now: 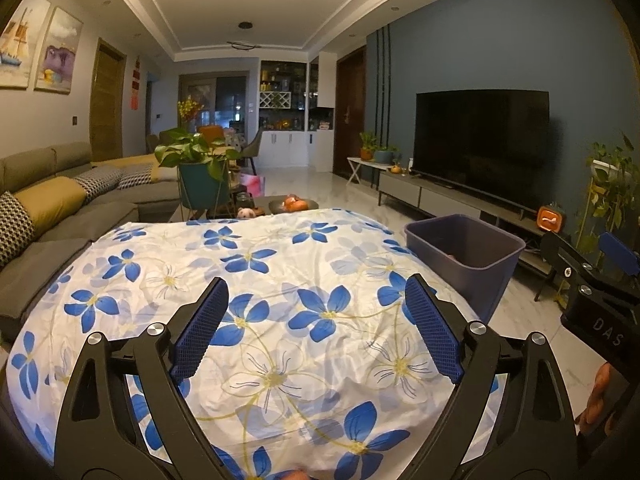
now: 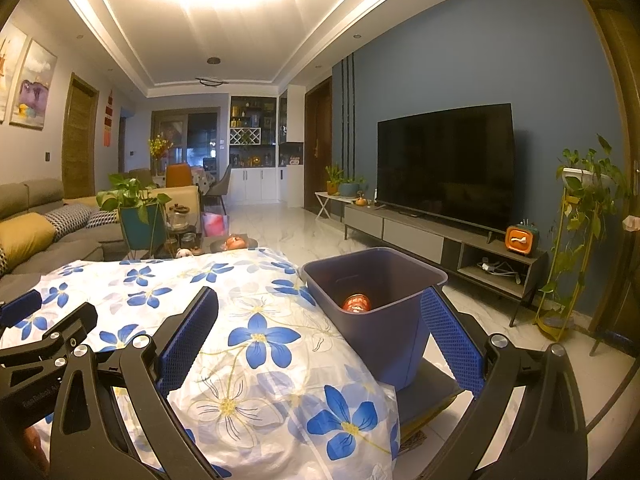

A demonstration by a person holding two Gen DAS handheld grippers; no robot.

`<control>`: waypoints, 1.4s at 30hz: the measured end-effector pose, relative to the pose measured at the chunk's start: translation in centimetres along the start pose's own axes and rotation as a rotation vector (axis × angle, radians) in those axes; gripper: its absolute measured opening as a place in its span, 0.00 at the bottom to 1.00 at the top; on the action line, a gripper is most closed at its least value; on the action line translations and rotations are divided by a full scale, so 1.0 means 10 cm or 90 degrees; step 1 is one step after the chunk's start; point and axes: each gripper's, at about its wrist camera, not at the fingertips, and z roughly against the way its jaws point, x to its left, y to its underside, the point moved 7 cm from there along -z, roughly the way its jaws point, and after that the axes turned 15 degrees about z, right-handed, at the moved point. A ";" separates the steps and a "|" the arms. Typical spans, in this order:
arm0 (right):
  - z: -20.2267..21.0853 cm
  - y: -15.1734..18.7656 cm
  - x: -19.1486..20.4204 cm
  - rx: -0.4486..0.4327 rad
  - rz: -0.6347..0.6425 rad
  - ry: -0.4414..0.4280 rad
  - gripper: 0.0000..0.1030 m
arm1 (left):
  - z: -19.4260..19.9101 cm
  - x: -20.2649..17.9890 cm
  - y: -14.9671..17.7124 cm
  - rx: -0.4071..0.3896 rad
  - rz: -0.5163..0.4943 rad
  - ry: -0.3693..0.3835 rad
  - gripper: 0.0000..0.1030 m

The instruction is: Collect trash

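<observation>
Trash: one red-orange can (image 2: 356, 303) lies at the bottom of the bin (image 2: 384, 320), on its side, round end facing the right wrist camera, so its long axis runs roughly toward and away from that view. Shiny, with a printed label I can't read. From the left wrist view only a sliver of it shows over the bin rim.

Bin is dark purple plastic, square mouth, walls tapering down, upright, standing on a low dark platform just beside the counter's right edge. Mouth is open to the top with free air above it.

Counter (image 1: 280, 280) is covered with a white cloth with blue flowers, wrinkled, nothing lying on it in either view. Its right edge drops off next to the bin; far edge ends before a low table with a fruit bowl (image 1: 295, 203).

Left gripper (image 1: 316, 320): jaws wide open, nothing between them, above the cloth near the counter's middle. Right gripper (image 2: 320, 336): jaws wide open, empty; the bin's near wall sits in the gap as seen from that camera, contact can't be judged.

Sofa (image 1: 60, 200) is left of the counter, TV (image 1: 480, 144) and its cabinet on the right, open tiled floor between.
</observation>
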 end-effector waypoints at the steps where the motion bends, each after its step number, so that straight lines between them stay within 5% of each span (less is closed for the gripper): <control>1: -0.02 -0.01 0.01 0.000 -0.001 -0.001 0.95 | -0.01 0.01 0.00 0.000 0.002 -0.001 0.86; 42: 0.03 0.04 0.03 -0.003 0.000 -0.002 0.95 | 0.06 0.10 0.07 -0.001 0.020 0.010 0.86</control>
